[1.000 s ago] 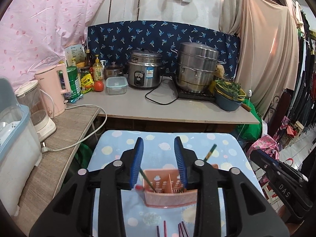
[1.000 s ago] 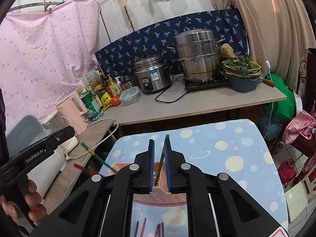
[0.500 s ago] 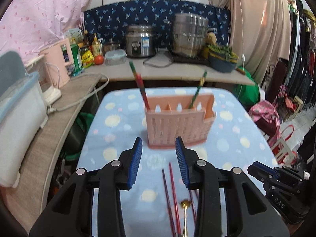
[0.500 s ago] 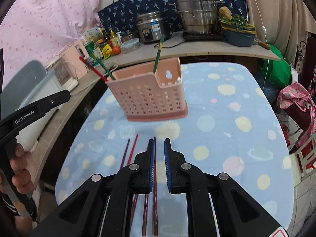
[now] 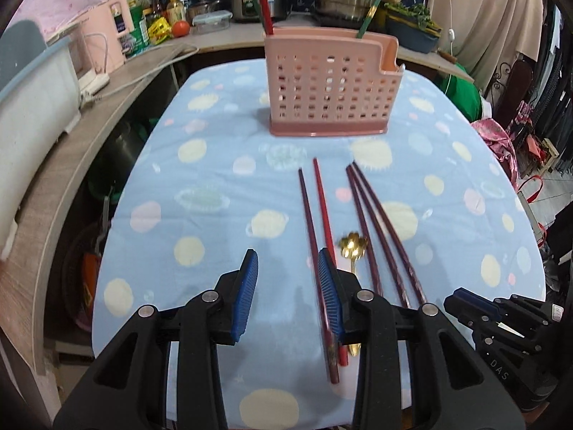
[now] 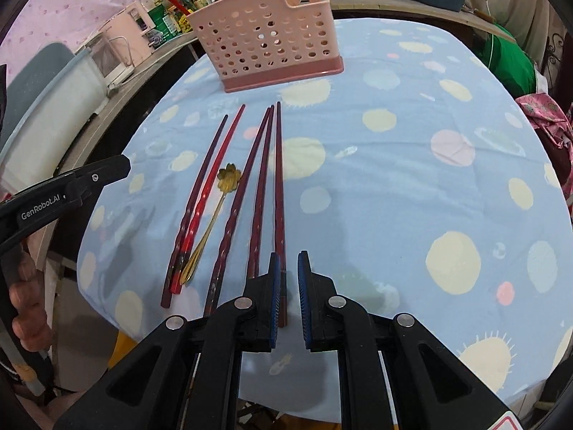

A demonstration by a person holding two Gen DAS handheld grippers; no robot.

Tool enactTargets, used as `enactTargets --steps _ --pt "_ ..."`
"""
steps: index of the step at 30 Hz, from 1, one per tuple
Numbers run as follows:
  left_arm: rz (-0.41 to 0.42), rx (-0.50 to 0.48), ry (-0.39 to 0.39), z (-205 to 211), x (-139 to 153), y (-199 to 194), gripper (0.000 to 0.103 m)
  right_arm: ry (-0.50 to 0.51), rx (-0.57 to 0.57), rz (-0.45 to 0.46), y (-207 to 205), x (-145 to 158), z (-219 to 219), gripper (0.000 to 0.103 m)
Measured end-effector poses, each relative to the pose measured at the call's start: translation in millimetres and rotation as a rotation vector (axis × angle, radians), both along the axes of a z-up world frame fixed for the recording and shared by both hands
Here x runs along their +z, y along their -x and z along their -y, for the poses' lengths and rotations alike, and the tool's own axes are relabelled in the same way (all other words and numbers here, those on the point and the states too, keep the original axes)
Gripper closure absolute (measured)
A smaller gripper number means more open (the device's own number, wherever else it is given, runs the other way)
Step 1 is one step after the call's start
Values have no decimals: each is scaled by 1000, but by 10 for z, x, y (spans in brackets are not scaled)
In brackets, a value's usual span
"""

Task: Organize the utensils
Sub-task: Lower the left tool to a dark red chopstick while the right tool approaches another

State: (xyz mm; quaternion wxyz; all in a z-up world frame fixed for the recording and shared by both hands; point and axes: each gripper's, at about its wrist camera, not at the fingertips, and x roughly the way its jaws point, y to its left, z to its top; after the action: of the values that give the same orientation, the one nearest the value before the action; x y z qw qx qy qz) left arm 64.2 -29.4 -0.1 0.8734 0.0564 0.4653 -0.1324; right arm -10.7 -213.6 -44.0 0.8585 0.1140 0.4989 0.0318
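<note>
While two or three chopsticks already stand in the pink slotted holder at the far end of the table, most of the work is left: five dark red chopsticks and a gold flower-headed spoon lie side by side on the blue dotted cloth. My left gripper hangs partly spread and empty over the leftmost sticks; my right gripper is nearly pressed together, pinching nothing as far as I can tell.

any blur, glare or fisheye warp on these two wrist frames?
Left wrist: table edge bows from fisheye, dark corner vignette, pink holder slightly soft. Right wrist: same warp, chopsticks sharp, mild sheen on the gold spoon, faint claw shadow on the cloth.
</note>
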Motion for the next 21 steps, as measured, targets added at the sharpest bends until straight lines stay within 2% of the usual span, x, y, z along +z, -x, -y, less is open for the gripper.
enactTargets --steps 15,17,21 --pt "-94 7 -5 -76 -330 170 64 17 22 -46 51 -206 -111 92" --pt "-102 7 -4 -77 -353 195 58 25 22 -44 63 -215 -125 91" --pt "-120 -4 -3 -75 -405 248 54 44 19 -44 66 -217 -143 95"
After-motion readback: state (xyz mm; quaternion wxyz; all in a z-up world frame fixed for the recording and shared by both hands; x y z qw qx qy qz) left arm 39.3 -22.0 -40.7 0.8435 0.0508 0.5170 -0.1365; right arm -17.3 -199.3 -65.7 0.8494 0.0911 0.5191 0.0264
